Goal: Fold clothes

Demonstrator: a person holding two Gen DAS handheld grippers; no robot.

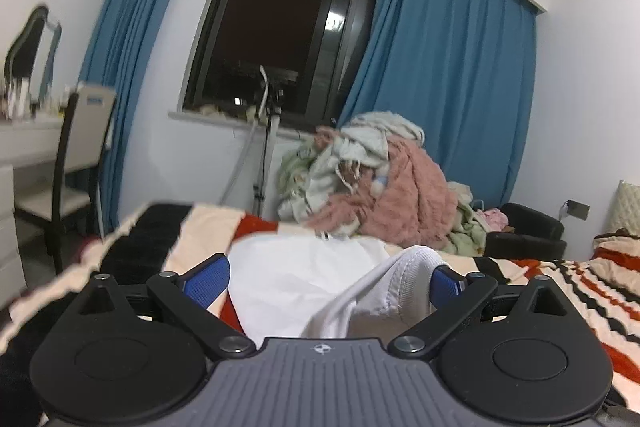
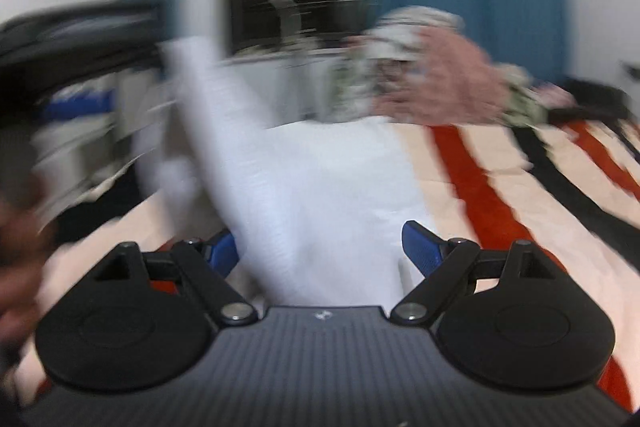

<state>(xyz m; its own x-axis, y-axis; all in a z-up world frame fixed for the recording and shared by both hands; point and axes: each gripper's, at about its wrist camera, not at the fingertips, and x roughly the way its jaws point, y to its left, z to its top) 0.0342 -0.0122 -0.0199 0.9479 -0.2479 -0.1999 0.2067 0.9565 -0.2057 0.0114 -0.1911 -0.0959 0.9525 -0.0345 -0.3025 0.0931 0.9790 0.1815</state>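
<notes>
A white garment (image 1: pixel 296 279) lies on the striped bed cover (image 1: pixel 168 231). My left gripper (image 1: pixel 330 285) has its blue pads wide apart; a ribbed white edge of the garment (image 1: pixel 404 275) drapes against the right pad, not pinched. In the blurred right wrist view the white garment (image 2: pixel 312 187) stretches from between my right gripper's (image 2: pixel 320 247) open pads up and left towards the other gripper (image 2: pixel 80 39), where a strip of it is lifted. Whether that strip is held there is too blurred to tell.
A heap of pink, green and white clothes (image 1: pixel 372 183) sits at the far side of the bed. A tripod (image 1: pixel 264 131) stands under the dark window. A chair (image 1: pixel 76 163) and white dresser (image 1: pixel 24 139) stand at the left. Blue curtains (image 1: pixel 452 79) hang behind.
</notes>
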